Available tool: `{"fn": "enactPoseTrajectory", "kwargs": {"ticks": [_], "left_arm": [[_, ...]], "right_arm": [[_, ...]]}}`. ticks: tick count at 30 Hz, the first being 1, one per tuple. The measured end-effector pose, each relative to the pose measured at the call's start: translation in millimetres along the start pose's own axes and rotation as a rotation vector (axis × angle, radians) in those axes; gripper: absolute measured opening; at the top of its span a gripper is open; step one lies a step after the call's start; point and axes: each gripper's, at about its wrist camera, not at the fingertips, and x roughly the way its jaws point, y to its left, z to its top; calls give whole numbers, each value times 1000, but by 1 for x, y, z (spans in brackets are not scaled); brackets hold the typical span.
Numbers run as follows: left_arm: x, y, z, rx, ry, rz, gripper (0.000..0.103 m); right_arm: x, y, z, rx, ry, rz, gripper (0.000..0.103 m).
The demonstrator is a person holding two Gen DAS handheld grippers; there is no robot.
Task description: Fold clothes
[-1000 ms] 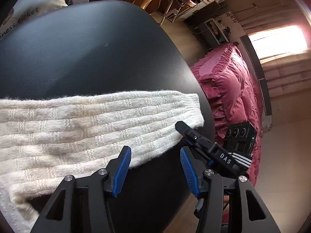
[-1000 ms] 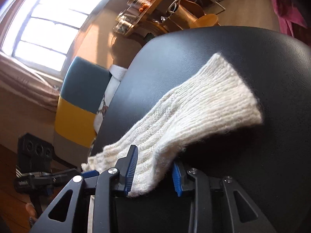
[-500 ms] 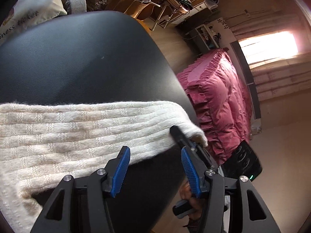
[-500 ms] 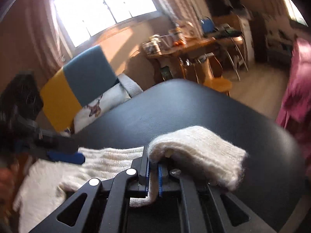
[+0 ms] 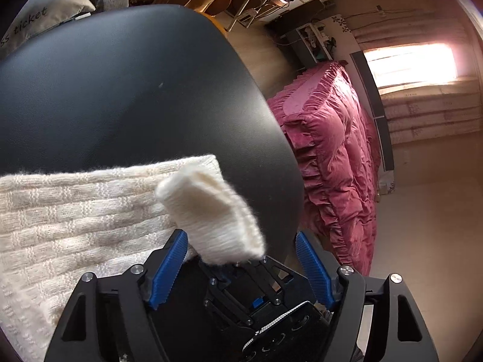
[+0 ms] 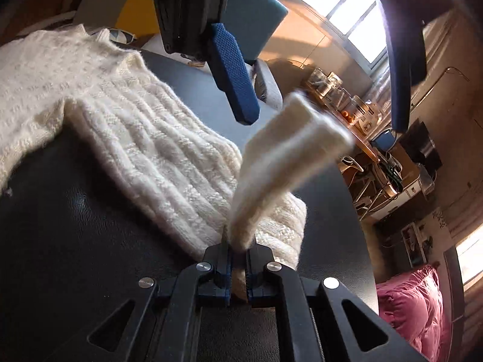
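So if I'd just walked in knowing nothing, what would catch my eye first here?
Probably the fluffy cream sweater spread over the black table, with its sleeve cuff lifted up, pinched in the right gripper. Right above it hangs the left gripper, wide open and holding nothing. Off to one side, a bright pink bedspread stands out.

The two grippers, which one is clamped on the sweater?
The right gripper: its jaws are shut on the cream sweater cuff. The left gripper hangs open, holding nothing.
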Motion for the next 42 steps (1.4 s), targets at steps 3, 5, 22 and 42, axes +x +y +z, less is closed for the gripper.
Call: {"fn": "enactPoseTrajectory", "kwargs": {"ticks": [3, 5, 22, 42], "left_arm": [[8, 20, -5, -52, 25, 32, 75], [15, 33, -9, -107, 56, 42, 75], [-53, 8, -27, 35, -248, 215, 7], [-303, -20, -66, 104, -619, 299, 7]], "right_arm": [[0, 17, 2, -80, 0, -31, 5], [0, 25, 2, -122, 1, -53, 5], [-52, -50, 3, 341, -137, 47, 22], [58, 0, -24, 2022, -221, 1474, 90]]}}
